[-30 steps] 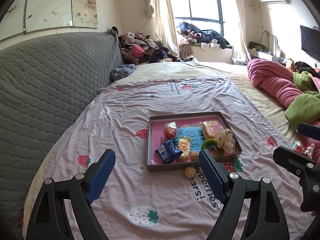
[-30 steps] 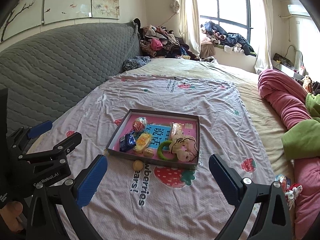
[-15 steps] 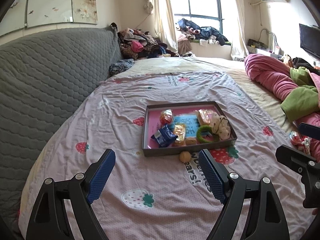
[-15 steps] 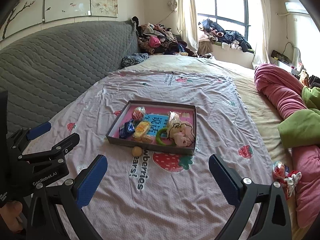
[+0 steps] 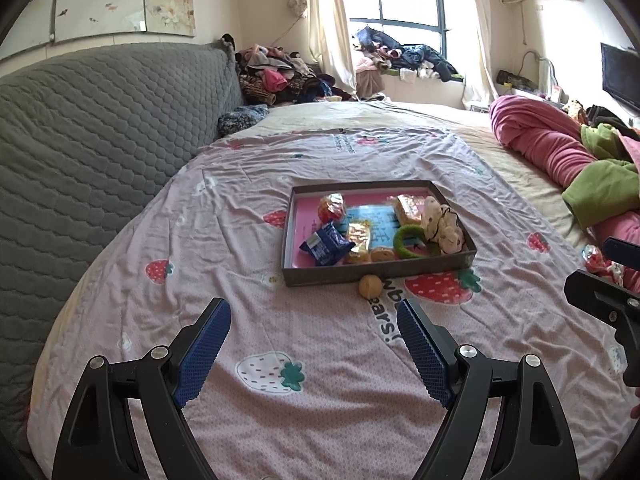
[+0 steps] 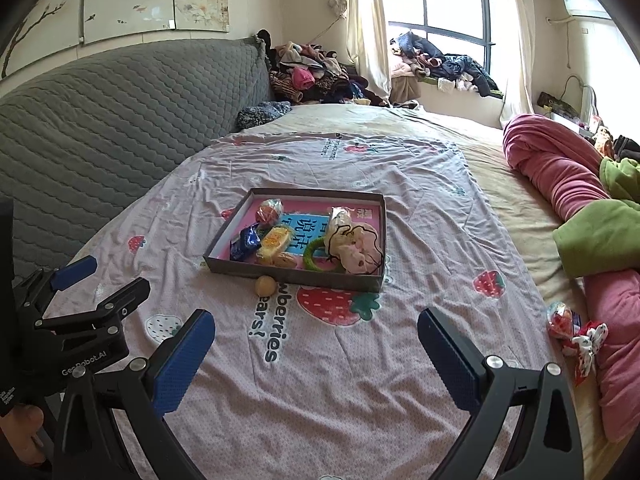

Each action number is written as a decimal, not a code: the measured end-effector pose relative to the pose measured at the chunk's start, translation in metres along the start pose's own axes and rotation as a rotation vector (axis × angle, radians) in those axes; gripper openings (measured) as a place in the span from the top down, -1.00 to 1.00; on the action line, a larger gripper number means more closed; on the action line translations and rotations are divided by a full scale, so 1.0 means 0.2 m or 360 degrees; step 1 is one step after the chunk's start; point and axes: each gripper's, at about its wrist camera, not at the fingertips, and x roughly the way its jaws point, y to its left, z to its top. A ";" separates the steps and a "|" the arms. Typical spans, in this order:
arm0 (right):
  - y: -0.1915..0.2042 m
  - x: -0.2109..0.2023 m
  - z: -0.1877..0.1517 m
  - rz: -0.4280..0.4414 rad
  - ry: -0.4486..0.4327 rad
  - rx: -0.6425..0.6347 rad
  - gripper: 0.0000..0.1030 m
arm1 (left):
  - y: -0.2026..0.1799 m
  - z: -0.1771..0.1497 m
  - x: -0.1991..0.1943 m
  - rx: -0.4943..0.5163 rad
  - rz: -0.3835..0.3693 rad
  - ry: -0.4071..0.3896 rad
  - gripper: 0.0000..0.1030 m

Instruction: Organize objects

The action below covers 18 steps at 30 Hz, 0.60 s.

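A shallow grey box [image 5: 376, 270] with a pink bottom lies on the strawberry-print sheet; it also shows in the right wrist view [image 6: 296, 276]. It holds a blue snack packet [image 5: 326, 245], a yellow packet [image 6: 274, 242], a red-orange wrapped sweet [image 5: 331, 207], a green ring [image 5: 408, 240] and a cream plush toy [image 6: 356, 250]. A small tan ball [image 5: 369, 286] lies on the sheet just outside the box's near wall, also in the right wrist view [image 6: 265, 285]. My left gripper [image 5: 314, 350] and right gripper [image 6: 316, 354] are open, empty, well short of the box.
A red wrapped snack and a floral bow [image 6: 576, 330] lie on the bed at the right, beside pink [image 6: 560, 164] and green [image 6: 600, 236] blankets. A grey quilted headboard [image 5: 92, 128] lines the left. Clothes are piled [image 5: 280, 80] at the far end.
Both grippers have drawn back from the box, which now sits farther away in both views. The jaws stay open and empty. Nothing on the bed has moved.
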 end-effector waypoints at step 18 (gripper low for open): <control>-0.02 0.12 -0.17 -0.0004 0.0091 0.0000 -0.99 | -0.01 -0.18 0.10 -0.0012 -0.0028 0.0085 -0.67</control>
